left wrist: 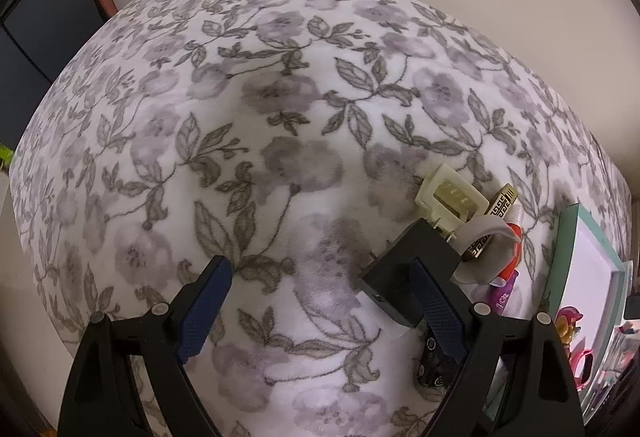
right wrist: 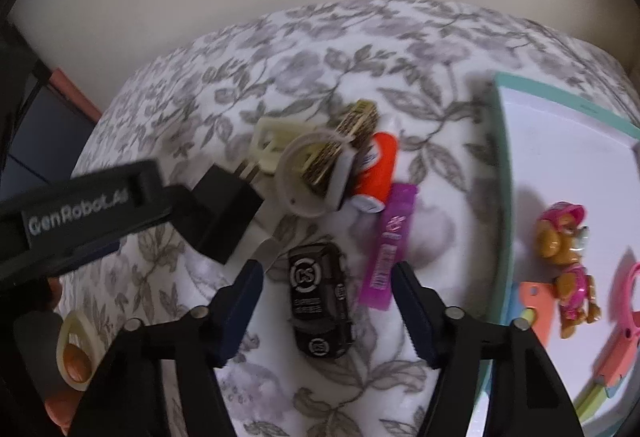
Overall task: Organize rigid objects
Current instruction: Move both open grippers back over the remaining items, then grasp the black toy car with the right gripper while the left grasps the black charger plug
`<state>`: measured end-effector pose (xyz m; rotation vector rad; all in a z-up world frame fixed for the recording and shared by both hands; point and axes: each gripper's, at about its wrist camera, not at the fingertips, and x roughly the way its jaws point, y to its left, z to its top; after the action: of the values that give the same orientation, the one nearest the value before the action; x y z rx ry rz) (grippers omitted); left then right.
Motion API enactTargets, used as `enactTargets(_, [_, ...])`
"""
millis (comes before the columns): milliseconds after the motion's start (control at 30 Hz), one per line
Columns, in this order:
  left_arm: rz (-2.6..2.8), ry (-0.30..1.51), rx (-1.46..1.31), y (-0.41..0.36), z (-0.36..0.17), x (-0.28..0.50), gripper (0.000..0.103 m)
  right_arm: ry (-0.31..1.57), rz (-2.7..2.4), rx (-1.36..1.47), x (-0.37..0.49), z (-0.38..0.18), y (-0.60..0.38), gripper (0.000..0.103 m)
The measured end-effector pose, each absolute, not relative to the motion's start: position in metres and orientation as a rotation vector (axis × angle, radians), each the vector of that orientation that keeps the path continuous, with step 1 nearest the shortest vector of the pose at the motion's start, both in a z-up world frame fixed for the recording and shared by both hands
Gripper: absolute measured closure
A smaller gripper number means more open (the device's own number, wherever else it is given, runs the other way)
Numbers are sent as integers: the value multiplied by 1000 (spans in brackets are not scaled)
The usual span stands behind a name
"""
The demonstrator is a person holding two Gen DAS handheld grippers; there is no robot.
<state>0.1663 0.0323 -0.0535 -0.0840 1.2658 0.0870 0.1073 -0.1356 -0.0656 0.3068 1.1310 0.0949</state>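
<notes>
While the right gripper [right wrist: 326, 311] points down at the floral cloth [right wrist: 280, 69], its jaws stand apart around the black toy car [right wrist: 320, 311], which lies flat on the cloth between the blue pads [right wrist: 240, 311] without either pad touching it, so nothing is grasped; the purple sachet [right wrist: 388, 245] lies just beside the car on its tray side, partly inside the same gap; beyond the car sits a small heap: an orange tube [right wrist: 378, 169], a white ring [right wrist: 308, 173] lying over a gold patterned piece [right wrist: 352, 133], and a cream plastic frame [right wrist: 268, 141]; a black block [right wrist: 224, 213] rests near the car on the side away from the tray; the teal-rimmed tray [right wrist: 500, 177] lies on the far side of the sachet from the car and holds a pink toy pup [right wrist: 568, 269] and a coral piece [right wrist: 532, 301]; the left gripper [left wrist: 324, 313] is released, wide and empty over bare cloth, one pad [left wrist: 436, 313] just beside the black block, with the car showing below that pad.
</notes>
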Motion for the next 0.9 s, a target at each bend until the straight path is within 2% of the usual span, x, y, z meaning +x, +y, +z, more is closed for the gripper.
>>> enactTargets(133, [55, 1260, -84, 28, -55, 169, 12, 1144, 129, 289, 109, -70, -128, 51])
enactTargets(300, [3, 1235, -55, 15, -55, 173, 12, 1179, 149, 263, 112, -80, -121, 59])
enactTargets(433, [-30, 1230, -50, 8, -59, 177, 12, 1176, 135, 262, 115, -82, -124, 69])
enactTargets(900, [-54, 1263, -50, -1, -74, 180, 14, 1173, 159, 326, 118, -84, -144, 70])
